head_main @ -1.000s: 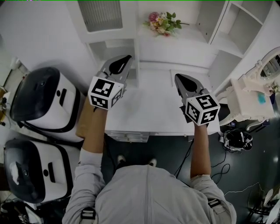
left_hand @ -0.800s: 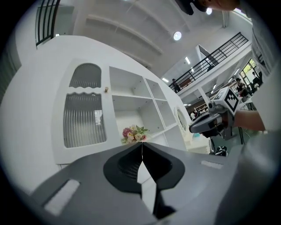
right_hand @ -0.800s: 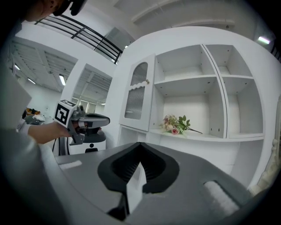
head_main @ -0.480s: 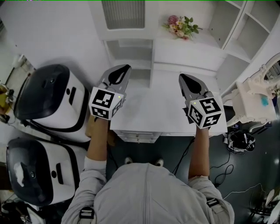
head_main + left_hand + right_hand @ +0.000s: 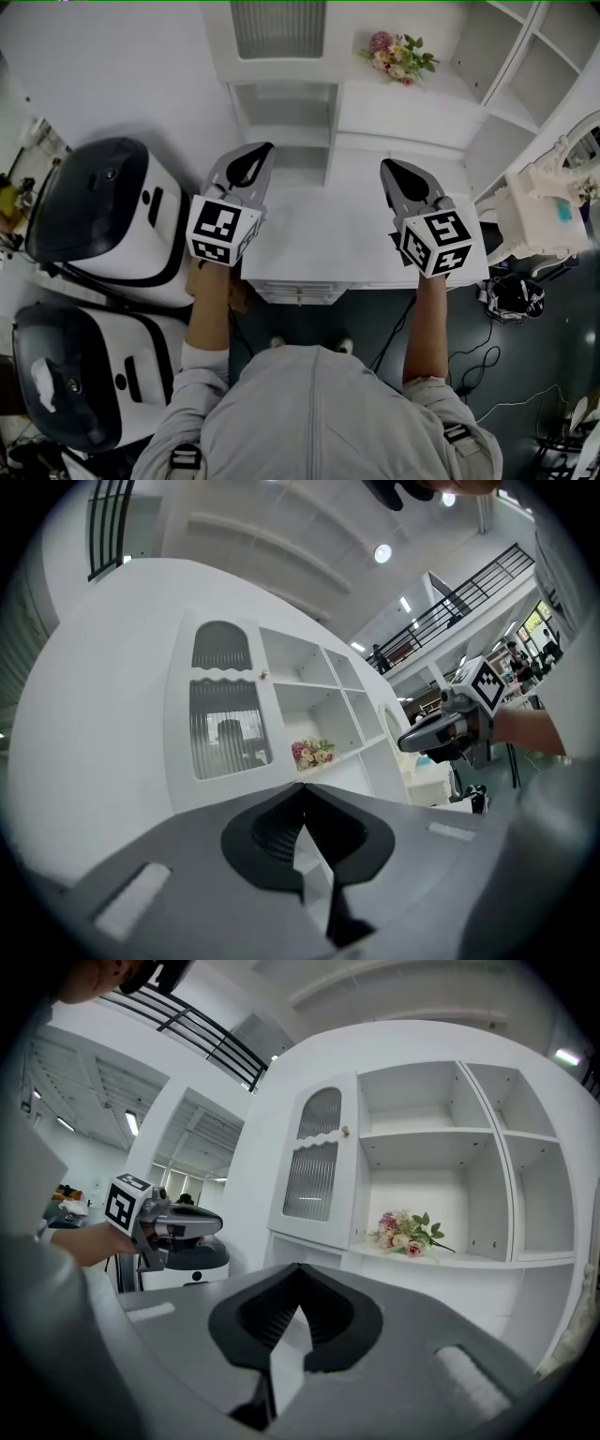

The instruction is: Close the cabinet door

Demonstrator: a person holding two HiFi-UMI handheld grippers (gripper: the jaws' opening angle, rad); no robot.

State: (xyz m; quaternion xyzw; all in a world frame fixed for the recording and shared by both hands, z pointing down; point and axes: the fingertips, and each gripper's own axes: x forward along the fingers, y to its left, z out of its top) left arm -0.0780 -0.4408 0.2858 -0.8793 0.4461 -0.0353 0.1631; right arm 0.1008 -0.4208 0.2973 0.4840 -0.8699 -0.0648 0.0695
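Holds left gripper (image 5: 265, 148) clenched empty, jaws just closing; right gripper (image 5: 385, 165) clenched empty too; faces cabinet door (image 5: 278, 28) ahead of left gripper

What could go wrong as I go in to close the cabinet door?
1. The left gripper, its jaws just closing on nothing, is nearest the cabinet door; its narrow tip could hit the ribbed glass instead of the frame.
2. The flowers lie on the shelf right beside the door, so the right gripper, shut and empty, might knock them.
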